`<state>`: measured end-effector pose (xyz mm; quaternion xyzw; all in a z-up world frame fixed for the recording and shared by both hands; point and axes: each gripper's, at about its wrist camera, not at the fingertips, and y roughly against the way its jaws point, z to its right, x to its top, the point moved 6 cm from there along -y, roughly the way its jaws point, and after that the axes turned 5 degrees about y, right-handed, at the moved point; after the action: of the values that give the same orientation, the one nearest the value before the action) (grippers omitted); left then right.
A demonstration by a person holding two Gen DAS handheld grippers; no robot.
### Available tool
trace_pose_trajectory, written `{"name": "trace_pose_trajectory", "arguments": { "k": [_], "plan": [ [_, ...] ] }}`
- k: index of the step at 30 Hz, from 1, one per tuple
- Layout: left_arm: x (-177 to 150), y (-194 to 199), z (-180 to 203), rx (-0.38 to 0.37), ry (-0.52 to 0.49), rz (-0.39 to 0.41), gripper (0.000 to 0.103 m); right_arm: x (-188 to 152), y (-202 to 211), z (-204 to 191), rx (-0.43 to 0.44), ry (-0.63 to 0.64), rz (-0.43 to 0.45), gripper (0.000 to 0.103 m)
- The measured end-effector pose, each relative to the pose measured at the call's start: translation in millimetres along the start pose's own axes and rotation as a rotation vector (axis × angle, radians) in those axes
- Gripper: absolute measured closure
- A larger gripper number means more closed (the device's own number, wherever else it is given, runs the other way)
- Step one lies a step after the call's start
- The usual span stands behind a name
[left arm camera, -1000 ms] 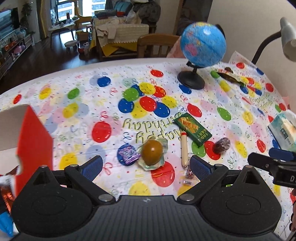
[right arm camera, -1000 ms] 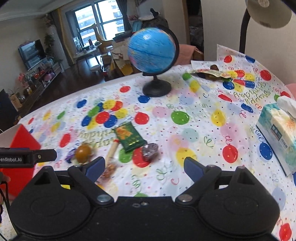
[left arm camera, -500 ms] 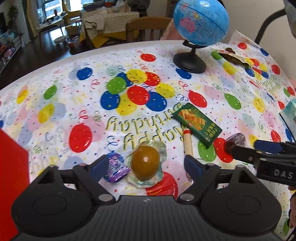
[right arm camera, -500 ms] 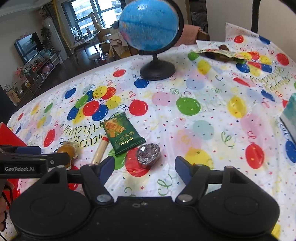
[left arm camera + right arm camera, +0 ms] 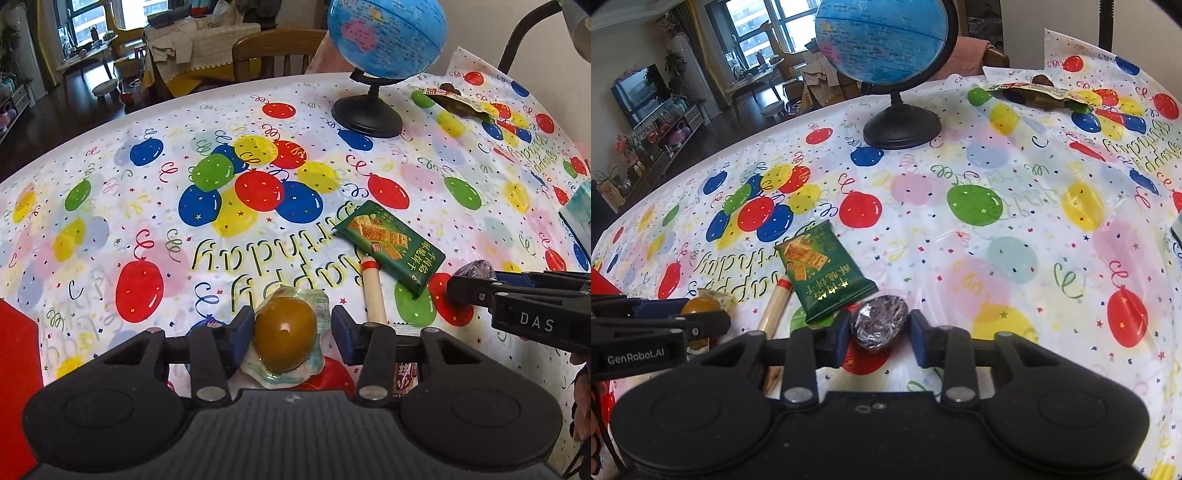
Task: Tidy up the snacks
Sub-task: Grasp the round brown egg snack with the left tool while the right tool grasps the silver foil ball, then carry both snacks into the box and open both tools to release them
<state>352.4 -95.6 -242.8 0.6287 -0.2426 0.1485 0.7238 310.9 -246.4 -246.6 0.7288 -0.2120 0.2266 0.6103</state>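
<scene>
My left gripper [image 5: 290,328] straddles a brown egg-shaped snack in clear wrap [image 5: 285,338]; the left pad touches it, the right pad stands a little off. My right gripper [image 5: 877,326] is closed around a foil-wrapped dark snack [image 5: 878,326], pads close on both sides. A green cracker packet [image 5: 391,245] and a tan stick snack [image 5: 373,291] lie between them; they also show in the right wrist view: the packet [image 5: 823,275], the stick [image 5: 775,308]. The right gripper shows in the left wrist view [image 5: 476,284].
A blue globe [image 5: 384,37] on a black base stands at the back. An opened snack wrapper [image 5: 1034,94] lies far right. A red box [image 5: 18,387] is at the left edge, a tissue box [image 5: 578,214] at the right edge. A balloon tablecloth [image 5: 147,206] covers the table.
Both grippers moved down and forward onto their snacks and narrowed their jaws: left around the brown egg-shaped snack, right around the foil-wrapped one.
</scene>
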Motion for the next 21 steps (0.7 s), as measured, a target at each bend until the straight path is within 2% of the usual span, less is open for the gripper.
{"name": "trace_pose_trajectory", "arguments": {
  "k": [2, 10, 21],
  "plan": [
    [0, 2, 0, 0.006, 0.001, 0.01, 0.069, -1, 1, 0, -0.003, -0.001, 0.003, 0.073],
    [-3, 11, -2, -0.004, 0.025, 0.004, 0.069, -4, 19, -3, -0.002, 0.002, 0.016, 0.073],
    [-13, 68, -6, -0.033, 0.082, 0.027, 0.069, -11, 73, -20, 0.031, 0.028, 0.04, 0.073]
  ]
}}
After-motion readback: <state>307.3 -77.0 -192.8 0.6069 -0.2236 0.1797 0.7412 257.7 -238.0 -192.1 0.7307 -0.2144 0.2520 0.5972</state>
